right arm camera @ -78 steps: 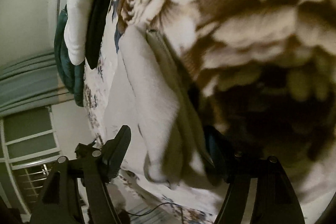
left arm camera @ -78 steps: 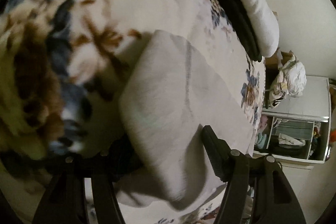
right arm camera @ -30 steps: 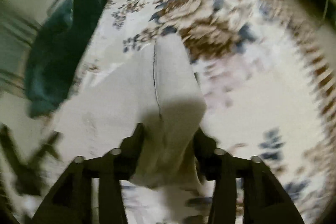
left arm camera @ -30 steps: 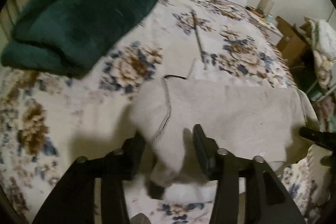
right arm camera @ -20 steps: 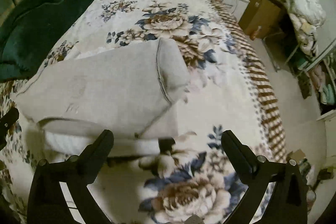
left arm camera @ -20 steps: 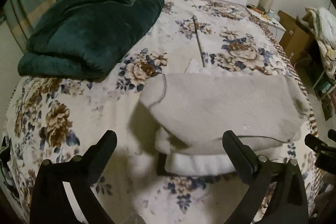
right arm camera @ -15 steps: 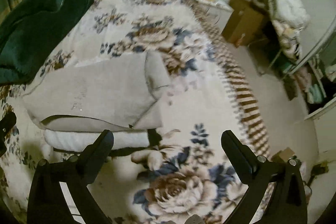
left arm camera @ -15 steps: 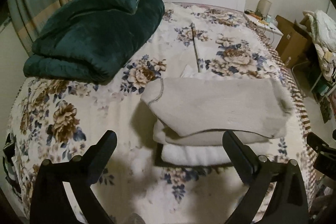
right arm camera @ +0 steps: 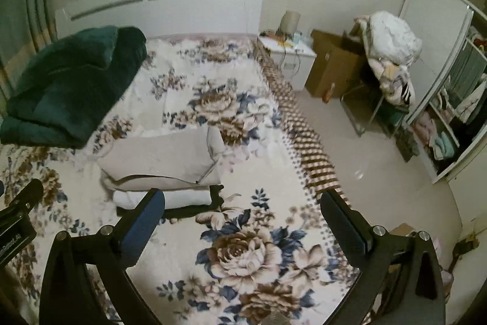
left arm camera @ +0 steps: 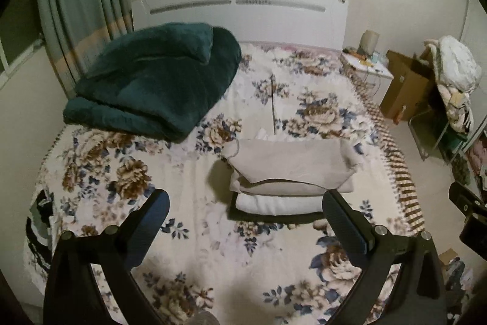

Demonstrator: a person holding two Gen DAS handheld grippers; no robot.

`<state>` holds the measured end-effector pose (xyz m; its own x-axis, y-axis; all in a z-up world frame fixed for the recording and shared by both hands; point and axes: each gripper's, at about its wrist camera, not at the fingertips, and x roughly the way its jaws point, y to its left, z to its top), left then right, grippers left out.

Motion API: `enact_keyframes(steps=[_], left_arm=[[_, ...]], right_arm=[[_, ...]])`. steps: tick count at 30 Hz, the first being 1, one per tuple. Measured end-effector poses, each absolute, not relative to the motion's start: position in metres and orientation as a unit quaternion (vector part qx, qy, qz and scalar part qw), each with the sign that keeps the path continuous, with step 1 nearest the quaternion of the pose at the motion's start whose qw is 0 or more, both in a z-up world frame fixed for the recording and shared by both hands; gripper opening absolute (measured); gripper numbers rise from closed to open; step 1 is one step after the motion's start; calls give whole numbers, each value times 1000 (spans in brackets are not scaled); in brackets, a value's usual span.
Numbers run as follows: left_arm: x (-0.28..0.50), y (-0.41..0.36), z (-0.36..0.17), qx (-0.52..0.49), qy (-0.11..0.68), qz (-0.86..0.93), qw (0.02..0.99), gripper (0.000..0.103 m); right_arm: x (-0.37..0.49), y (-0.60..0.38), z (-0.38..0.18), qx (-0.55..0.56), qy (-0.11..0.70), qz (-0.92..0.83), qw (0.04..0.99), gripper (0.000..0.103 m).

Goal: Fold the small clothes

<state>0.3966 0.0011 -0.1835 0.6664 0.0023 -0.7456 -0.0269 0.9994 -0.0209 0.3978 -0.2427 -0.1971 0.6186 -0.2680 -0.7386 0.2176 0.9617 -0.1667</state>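
Note:
A folded beige garment (left arm camera: 289, 165) lies on top of a small stack on the floral bed, over a folded white piece (left arm camera: 278, 204) and a black piece (left arm camera: 243, 215) at the bottom. The stack also shows in the right wrist view, with the beige garment (right arm camera: 164, 159) on top. My left gripper (left arm camera: 245, 218) is open and empty, held back above the bed in front of the stack. My right gripper (right arm camera: 242, 217) is open and empty, to the right of the stack.
A folded dark green blanket (left arm camera: 158, 84) lies at the bed's far left by the white headboard (left arm camera: 240, 11). A nightstand (right arm camera: 287, 57), cardboard box (right arm camera: 333, 67), a chair with piled laundry (right arm camera: 389, 60) and an open wardrobe (right arm camera: 450, 99) stand right of the bed.
Both grippers let go of the beige garment onto the stack, opened wide and pulled back and up from the bed.

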Motion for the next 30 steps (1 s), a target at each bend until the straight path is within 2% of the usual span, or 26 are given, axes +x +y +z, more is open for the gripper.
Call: enact_keyframes(steps=[4, 13, 23, 30], left_arm=[[357, -2, -139, -14, 388, 7, 922, 103], [285, -7, -67, -15, 354, -5, 935, 103], [230, -14, -33, -12, 336, -6, 942, 103], [211, -13, -25, -13, 331, -4, 944, 103]], right_arm=[[346, -236, -142, -28, 391, -128, 911, 103], [248, -224, -56, -34, 350, -115, 929, 103], [173, -220, 1, -24, 323, -99, 941, 103], [149, -223, 17, -22, 319, -92, 943, 103]])
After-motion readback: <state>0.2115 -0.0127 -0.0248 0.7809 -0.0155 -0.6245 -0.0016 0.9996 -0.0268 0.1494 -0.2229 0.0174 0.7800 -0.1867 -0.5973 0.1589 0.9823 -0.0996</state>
